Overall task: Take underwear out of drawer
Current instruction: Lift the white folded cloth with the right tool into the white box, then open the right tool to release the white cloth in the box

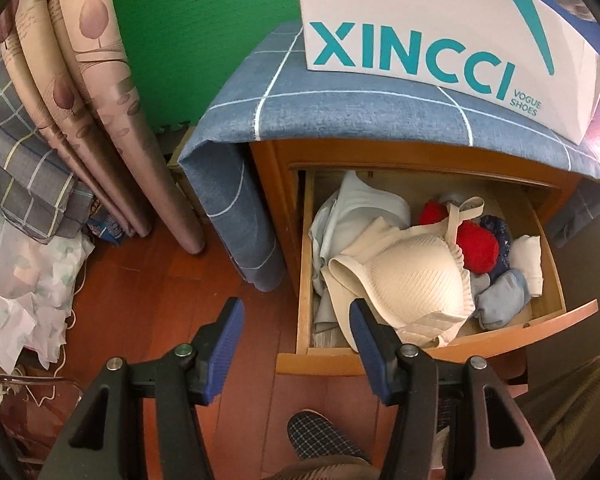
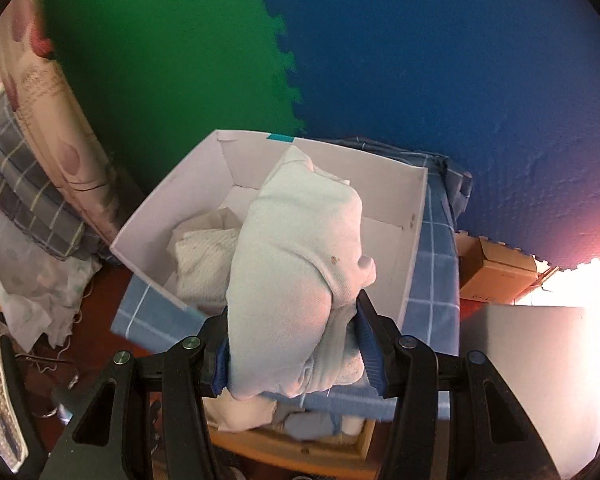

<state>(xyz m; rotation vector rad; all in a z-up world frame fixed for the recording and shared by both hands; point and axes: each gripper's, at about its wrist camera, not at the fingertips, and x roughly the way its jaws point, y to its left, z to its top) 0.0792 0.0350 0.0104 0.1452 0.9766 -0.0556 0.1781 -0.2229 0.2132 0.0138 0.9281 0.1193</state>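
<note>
The wooden drawer stands pulled out, full of garments: a cream bra on top, a pale blue piece behind it, a red item, and blue and white folded pieces at the right. My left gripper hovers open over the drawer's near left corner, nothing between its fingers. In the right wrist view my right gripper is shut on a bundled pale blue underwear piece, held above the white box. A white folded cloth lies inside that box.
The white XINCCI shoe box sits on the cabinet's blue checked cloth. Rolled curtains and piled bedding fill the left. A slippered foot stands on the wood floor. A cardboard carton lies at the right.
</note>
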